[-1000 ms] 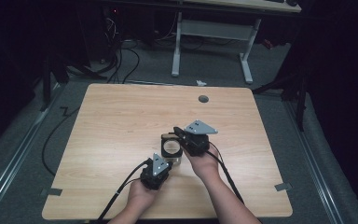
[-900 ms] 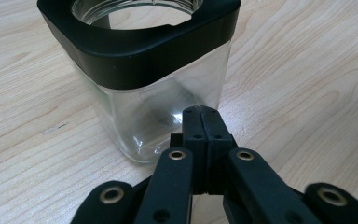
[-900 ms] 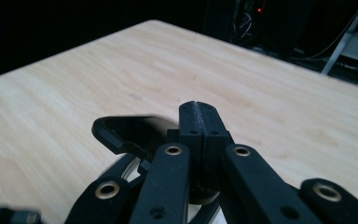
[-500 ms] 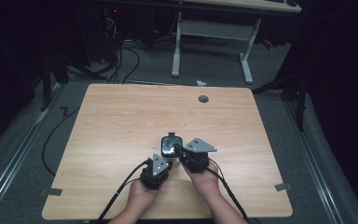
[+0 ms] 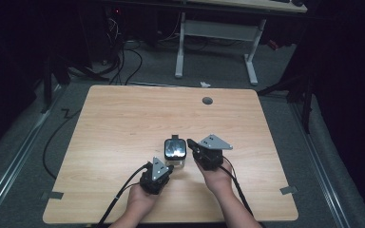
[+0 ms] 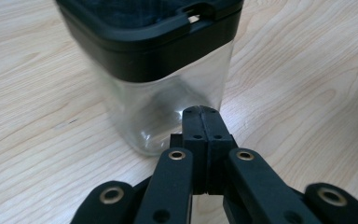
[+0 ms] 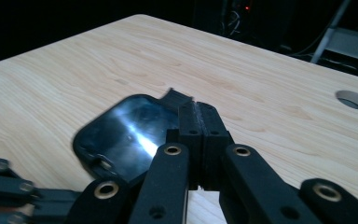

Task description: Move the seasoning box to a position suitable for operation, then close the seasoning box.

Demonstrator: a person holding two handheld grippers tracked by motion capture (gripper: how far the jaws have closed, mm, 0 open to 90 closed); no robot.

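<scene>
A clear square container (image 5: 175,160) with a black lid (image 5: 175,149) stands on the wooden table (image 5: 123,123), in the near middle. My left gripper (image 5: 168,166) is shut, its tips close against the container's glass wall (image 6: 168,107) below the lid (image 6: 154,42). My right gripper (image 5: 190,143) is shut too, and its tips (image 7: 198,112) hang over the glossy lid (image 7: 126,133), beside a small tab (image 7: 177,98) at the lid's far edge. Nothing shows between either pair of jaws.
A round cable hole (image 5: 207,100) sits near the table's far edge. Tape marks (image 5: 52,195) lie at the near corners. Beyond the table stand a white desk frame (image 5: 218,33) and floor cables (image 5: 123,57). Part of the left gripper (image 7: 0,184) shows low left in the right gripper view.
A second ago the lid stood raised by the right gripper over the open container; now it lies flat on top. The right gripper has drawn back slightly. The left gripper has barely moved.
</scene>
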